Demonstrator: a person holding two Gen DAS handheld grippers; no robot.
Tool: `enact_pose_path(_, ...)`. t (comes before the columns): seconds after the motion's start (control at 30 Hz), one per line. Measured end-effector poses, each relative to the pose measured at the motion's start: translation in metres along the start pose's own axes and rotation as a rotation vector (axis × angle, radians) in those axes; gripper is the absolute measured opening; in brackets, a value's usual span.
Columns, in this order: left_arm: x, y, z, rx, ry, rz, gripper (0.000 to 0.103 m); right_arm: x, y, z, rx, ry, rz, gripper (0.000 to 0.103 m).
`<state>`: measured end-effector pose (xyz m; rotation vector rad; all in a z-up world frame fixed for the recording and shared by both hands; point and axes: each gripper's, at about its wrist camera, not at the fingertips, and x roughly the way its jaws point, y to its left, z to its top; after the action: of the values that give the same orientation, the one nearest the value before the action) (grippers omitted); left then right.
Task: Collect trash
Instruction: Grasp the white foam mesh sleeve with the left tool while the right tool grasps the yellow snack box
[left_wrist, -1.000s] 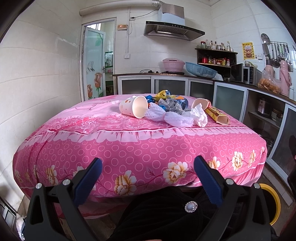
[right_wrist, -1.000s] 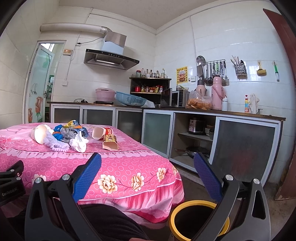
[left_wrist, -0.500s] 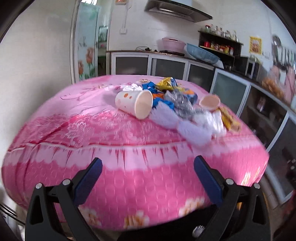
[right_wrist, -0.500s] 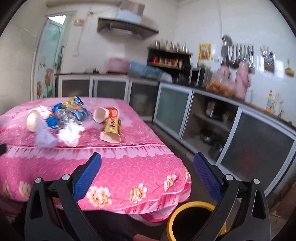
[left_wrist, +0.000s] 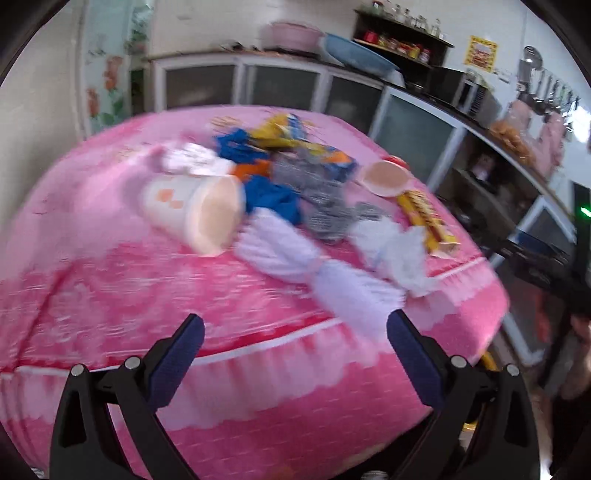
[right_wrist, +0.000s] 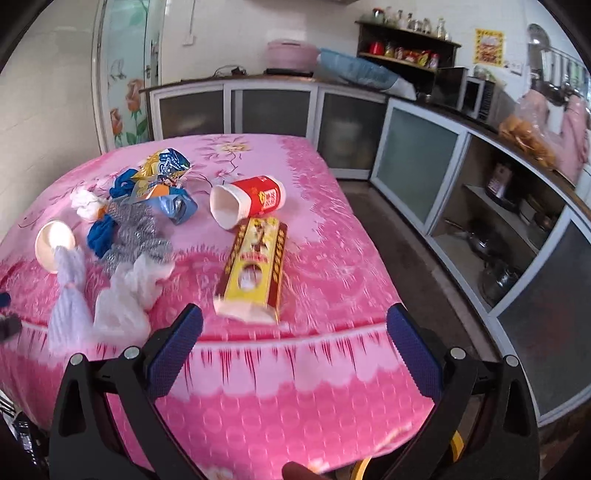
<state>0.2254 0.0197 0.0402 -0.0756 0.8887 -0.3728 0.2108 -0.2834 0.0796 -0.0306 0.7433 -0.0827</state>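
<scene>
A worktop (right_wrist: 332, 258) draped in a pink flowered cloth fills the middle of a tiled kitchen, and all the trash lies in a loose heap on its near half, within reach of someone standing at the edge. Both grippers hover at that edge, aimed at the heap, likely choosing a first piece. The left gripper (left_wrist: 295, 347) is spread wide and holds nothing; the right gripper (right_wrist: 295, 338) is likewise wide open and empty.

Largest of the litter is a yellow and red carton (right_wrist: 255, 266), flattened, its open end toward the right gripper. Next to it at its far end a red paper cup (right_wrist: 251, 201) lies on its side, mouth toward the carton. A white paper cup (left_wrist: 192, 210) with orange spots is also tipped over, further left. Between them sit crumpled white tissue (right_wrist: 129, 291), a pale lilac wad (right_wrist: 70, 295), silvery scrunched wrap (right_wrist: 133, 236), blue scraps (right_wrist: 101, 236) and a shiny snack bag (right_wrist: 166, 173). The left view is blurred, so finer detail there is uncertain. A yellow rim (right_wrist: 360, 469), perhaps a bin, shows on the floor below.
</scene>
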Motion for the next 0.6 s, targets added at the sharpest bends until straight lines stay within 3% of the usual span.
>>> enact_pose_path(0.07,0.012,-0.003,0.008,-0.028,0.067,-0.061,0.095,0.013,0.002,0.013,-0.023,0.052,0.030,0.095)
enact_pose_path(0.27,0.039,-0.009,0.024,-0.037,0.144,0.027,0.095,0.044,0.000,0.033,-0.026,0.131,0.038,0.095)
enact_pose_path(0.6,0.087,0.003,0.044,-0.143,0.233,0.065,0.095,0.098,0.013,0.036,-0.066,0.265,0.055,0.095)
